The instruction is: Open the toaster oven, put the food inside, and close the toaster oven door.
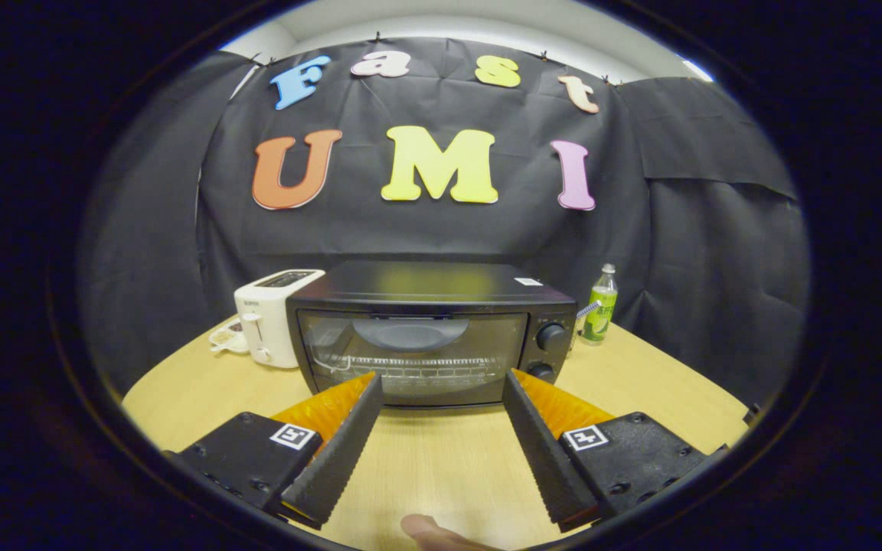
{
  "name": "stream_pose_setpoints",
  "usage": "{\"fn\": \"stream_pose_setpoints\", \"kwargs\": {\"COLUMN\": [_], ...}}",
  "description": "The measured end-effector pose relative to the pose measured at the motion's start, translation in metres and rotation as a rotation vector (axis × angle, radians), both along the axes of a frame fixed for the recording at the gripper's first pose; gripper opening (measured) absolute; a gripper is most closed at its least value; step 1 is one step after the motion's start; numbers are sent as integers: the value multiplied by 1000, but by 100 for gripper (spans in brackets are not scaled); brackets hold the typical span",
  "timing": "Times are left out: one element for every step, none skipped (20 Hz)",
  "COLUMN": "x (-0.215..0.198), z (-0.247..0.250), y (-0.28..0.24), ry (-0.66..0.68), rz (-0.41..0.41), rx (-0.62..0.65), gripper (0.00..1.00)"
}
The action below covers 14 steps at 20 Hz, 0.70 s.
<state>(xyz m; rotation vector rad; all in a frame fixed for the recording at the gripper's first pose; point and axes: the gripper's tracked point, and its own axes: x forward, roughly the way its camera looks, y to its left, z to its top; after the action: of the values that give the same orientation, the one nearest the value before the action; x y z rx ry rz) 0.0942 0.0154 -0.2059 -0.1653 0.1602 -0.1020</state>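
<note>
Directly ahead, toaster oven (pixel 429 333), hand-held gripper (pixel 441 379) spread

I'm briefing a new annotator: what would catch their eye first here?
First the black toaster oven, door closed, standing on the wooden table just beyond the open gripper fingers. A white toaster sits beside it on one side, a green bottle on the other.

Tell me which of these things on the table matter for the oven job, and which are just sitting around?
For the job:
- black toaster oven, door shut
- tool, fingers open, nothing between them, tips just short of the oven door

Just lying about:
- white pop-up toaster, beside the oven
- green drink bottle, on the oven's other side
- small clear dish by the toaster
</note>
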Motion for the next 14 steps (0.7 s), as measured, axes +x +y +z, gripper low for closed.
{"fn": "stream_pose_setpoints", "kwargs": {"x": [-5, -11, -17, -24, -31, -38, -45, -54, -62, -71, -78, -87, -95, -104], "z": [9, 17, 26, 34, 42, 54, 65, 78, 90, 103, 114, 127, 140, 156], "y": [-2, -4, -5, -6, -8, -11, -16, -19, -21, -21, -22, -22, -21, -17], "ry": [-11, -21, -29, -33, -40, -52, -65, -83, -103, -123, -137, -152, -165, -187], "rz": [2, 3, 5, 9, 12, 8, 0, -8, -11, -9, -10, -13, -12, -1], "rx": [-4, -3, 3, 10, 14, 15, 13, 14, 15, 15, 16, 20, 19, 13], "gripper": [100, 100, 100, 100, 100, 100, 100, 100, 100, 100, 100, 100, 100, 100]}}
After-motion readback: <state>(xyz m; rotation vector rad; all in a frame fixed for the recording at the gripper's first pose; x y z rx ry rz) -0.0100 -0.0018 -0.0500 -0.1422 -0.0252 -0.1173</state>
